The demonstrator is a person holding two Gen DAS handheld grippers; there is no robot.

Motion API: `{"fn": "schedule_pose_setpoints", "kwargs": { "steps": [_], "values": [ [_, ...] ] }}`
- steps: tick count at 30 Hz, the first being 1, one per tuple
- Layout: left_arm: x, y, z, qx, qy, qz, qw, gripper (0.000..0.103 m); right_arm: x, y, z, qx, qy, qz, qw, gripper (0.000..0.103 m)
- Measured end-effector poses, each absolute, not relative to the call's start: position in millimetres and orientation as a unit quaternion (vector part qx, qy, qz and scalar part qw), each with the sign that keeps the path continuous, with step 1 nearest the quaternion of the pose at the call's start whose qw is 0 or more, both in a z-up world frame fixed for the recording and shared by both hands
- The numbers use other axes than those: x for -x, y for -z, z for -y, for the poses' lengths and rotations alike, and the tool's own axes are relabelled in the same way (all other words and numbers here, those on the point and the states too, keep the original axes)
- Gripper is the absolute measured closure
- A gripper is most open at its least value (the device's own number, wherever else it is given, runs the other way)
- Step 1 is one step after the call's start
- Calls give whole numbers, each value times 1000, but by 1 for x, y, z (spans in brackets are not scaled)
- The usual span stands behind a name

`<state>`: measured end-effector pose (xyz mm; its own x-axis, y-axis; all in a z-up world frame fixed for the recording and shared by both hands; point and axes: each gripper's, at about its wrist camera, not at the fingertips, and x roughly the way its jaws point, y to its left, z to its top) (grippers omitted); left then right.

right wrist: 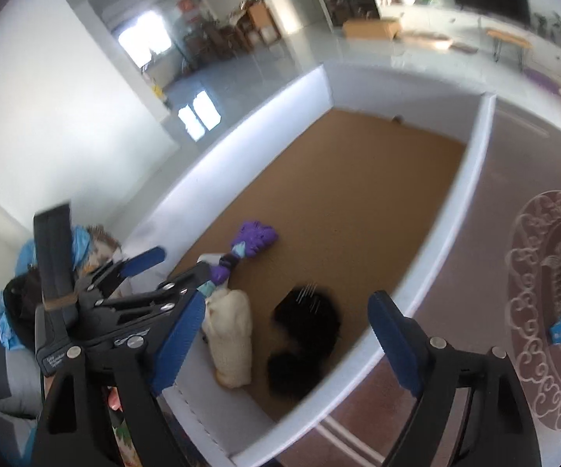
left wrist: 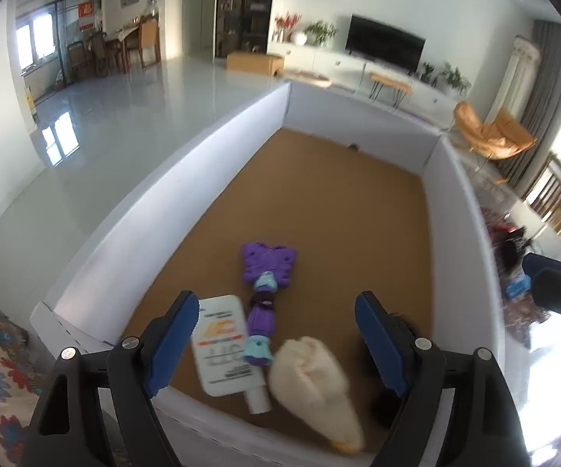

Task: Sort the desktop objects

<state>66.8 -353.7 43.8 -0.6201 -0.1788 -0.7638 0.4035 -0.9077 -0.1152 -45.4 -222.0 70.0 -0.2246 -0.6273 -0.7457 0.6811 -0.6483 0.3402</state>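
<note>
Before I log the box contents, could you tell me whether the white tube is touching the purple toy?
Touching: in the left wrist view the purple toy lies against the long edge of the white tube, with no brown floor visible between them.

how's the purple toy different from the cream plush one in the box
The purple toy is slim and vivid, with a winged end and teal bands; the cream plush is plump, pale and plain. The purple toy lies farther into the box; the cream plush lies by the near wall. Both lie flat on the box's brown floor.

Television (left wrist: 385, 43), orange chair (left wrist: 490, 132)
</note>
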Motion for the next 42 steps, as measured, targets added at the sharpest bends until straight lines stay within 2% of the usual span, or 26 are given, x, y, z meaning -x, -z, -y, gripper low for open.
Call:
{"fn": "schedule_pose_setpoints", "kwargs": {
  "steps": [5, 9, 11, 12, 13, 17, 21, 25, 28, 32, 36, 42],
  "values": [
    [-75, -73, 299, -362, 918, -133, 86, 21, 32, -83, 144, -370, 845, -42, 384, 2],
    [-87, -103, 223, -338, 936, -98, -9, 20, 28, -67, 63, -342, 885, -69, 309, 1],
    [-85, -110, 177, -335, 938, -75, -59, 14, 28, -47, 19, -346, 897, -89, 260, 1],
    [-85, -108, 154, -337, 935, -66, -84, 6, 29, -37, -1, -352, 900, -98, 238, 1],
    [-84, -103, 133, -346, 930, -60, -105, 3, 31, -25, -23, -361, 901, -107, 217, 1],
    [-72, -56, 60, -400, 903, -39, -153, 1, 29, 15, -107, -399, 898, -110, 148, 2],
    [-29, 6, 20, -446, 884, -22, -134, 1, 43, 40, -159, -440, 888, -68, 114, 1],
    [12, 34, 21, -463, 880, -26, -108, 1, 53, 52, -178, -465, 879, -21, 101, 1],
    [37, 48, 20, -462, 882, -13, -97, 1, 61, 58, -178, -463, 881, -16, 101, 1],
    [73, 56, 20, -455, 887, 2, -76, 1, 73, 61, -160, -464, 879, -59, 95, 0],
    [88, 54, 13, -462, 884, 33, -64, 0, 84, 66, -153, -465, 877, -62, 106, 0],
    [88, 51, 14, -461, 884, 32, -66, 0, 86, 66, -152, -465, 877, -61, 106, 0]
  ]
}}
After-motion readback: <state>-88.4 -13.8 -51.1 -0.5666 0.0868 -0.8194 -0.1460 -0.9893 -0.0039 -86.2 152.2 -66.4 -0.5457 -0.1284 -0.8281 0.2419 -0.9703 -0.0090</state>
